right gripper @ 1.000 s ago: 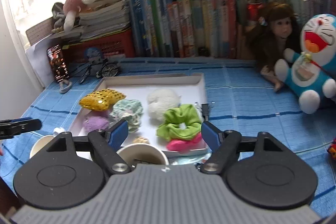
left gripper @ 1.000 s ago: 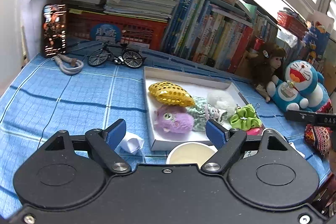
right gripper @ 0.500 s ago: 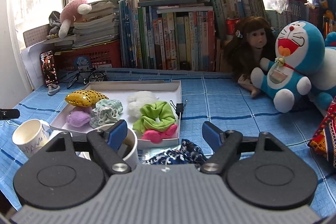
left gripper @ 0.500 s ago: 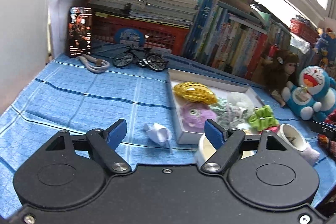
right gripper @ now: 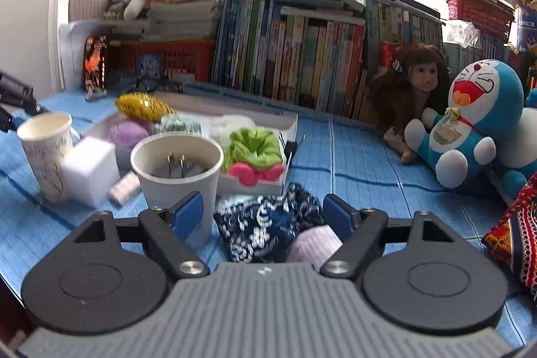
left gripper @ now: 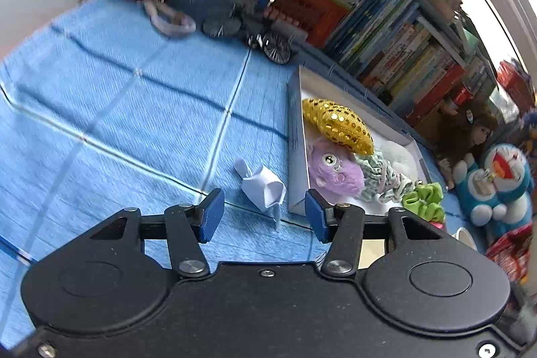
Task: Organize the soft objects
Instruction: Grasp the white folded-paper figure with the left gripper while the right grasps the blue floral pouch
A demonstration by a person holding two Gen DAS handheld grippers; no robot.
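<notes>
The left gripper (left gripper: 263, 218) hangs spread wide with nothing between its pads, a crumpled white paper (left gripper: 263, 187) just beyond it, beside the white tray (left gripper: 295, 136) of soft toys; the right gripper (right gripper: 263, 217), jaws likewise apart and unloaded, frames a navy patterned cloth (right gripper: 265, 227) in front of that tray

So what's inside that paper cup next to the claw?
Inside the paper cup sits a grey plug, its two metal prongs pointing up. The cup wall hides its lower part and anything beneath it.
</notes>
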